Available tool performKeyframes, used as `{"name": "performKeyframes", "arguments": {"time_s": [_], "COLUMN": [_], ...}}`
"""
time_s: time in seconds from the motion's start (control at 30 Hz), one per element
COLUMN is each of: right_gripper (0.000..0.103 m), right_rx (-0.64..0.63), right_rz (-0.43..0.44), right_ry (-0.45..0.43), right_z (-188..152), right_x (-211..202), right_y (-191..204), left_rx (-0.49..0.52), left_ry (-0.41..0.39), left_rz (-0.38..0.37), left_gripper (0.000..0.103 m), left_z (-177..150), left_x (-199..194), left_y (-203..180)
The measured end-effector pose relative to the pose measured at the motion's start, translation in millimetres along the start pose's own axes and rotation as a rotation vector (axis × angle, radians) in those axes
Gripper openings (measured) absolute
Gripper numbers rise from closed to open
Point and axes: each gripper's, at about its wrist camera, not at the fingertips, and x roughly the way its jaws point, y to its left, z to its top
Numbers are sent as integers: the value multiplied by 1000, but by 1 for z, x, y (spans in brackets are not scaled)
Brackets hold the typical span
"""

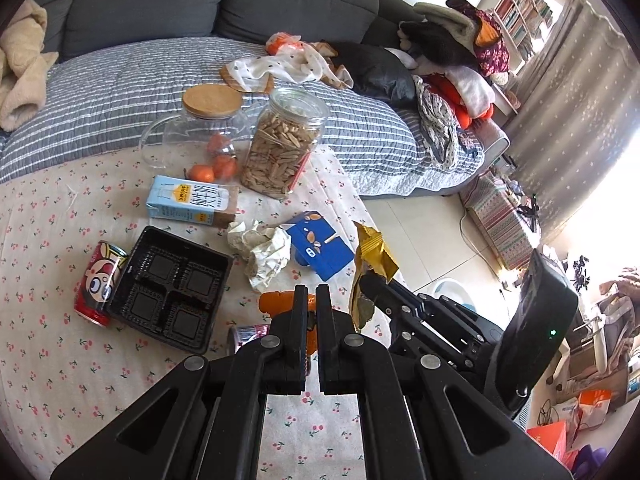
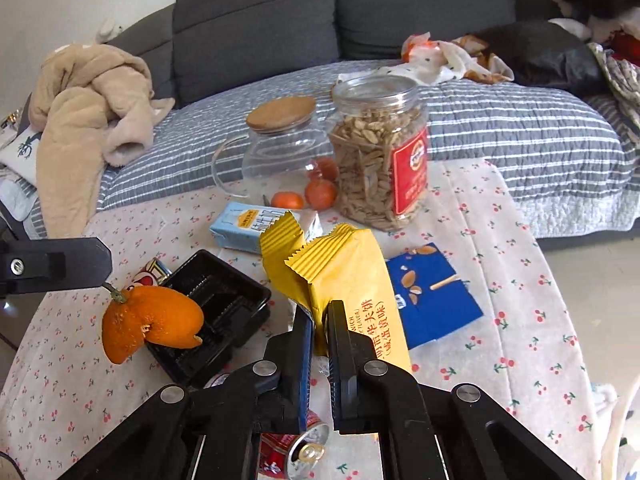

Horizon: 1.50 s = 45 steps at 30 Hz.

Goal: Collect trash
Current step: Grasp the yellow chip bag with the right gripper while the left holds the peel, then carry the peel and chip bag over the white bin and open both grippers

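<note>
My left gripper (image 1: 312, 294) is shut on an orange peel (image 1: 276, 302). In the right wrist view the peel (image 2: 148, 320) hangs from the left gripper (image 2: 102, 270) by its stem, above the black plastic tray (image 2: 224, 304). My right gripper (image 2: 320, 310) is shut on a yellow snack wrapper (image 2: 352, 276), lifted off the table; the left wrist view shows the wrapper (image 1: 374, 252) in the right gripper (image 1: 370, 280). On the cherry-print tablecloth (image 1: 48, 360) lie a red can (image 1: 98, 284), the tray (image 1: 168, 288), crumpled paper (image 1: 264, 252), a blue box (image 1: 320, 248) and a milk carton (image 1: 188, 200).
A second can (image 2: 304, 448) lies under my right gripper. A jar of seeds (image 1: 284, 144), a glass teapot with a cork lid (image 1: 200, 128) and tangerines (image 1: 216, 168) stand at the table's far side. Behind is a sofa (image 1: 160, 0) with clothes; tiled floor (image 1: 424, 232) lies right.
</note>
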Motion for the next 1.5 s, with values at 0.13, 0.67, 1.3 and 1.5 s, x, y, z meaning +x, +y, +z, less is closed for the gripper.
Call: {"name": "performKeyframes", "arguments": {"time_s": [0.13, 0.67, 1.3, 1.5], "right_gripper": [5, 5, 8, 10], "right_rx": [42, 289, 519, 533], "right_rz": [-37, -181, -251, -268], "right_ry": [-22, -54, -4, 32], "right_z": [-1, -23, -66, -68], "right_x": [-24, -127, -176, -163], "right_y": [-27, -155, -266, -280], "left_rx": [22, 150, 185, 132], "left_ry": [24, 96, 199, 203], "left_rz": [-18, -162, -248, -211], "left_gripper": [3, 3, 33, 46], "left_z": [-3, -31, -66, -61], "left_x": [16, 72, 182, 186], "left_y": [-25, -158, -257, -236]}}
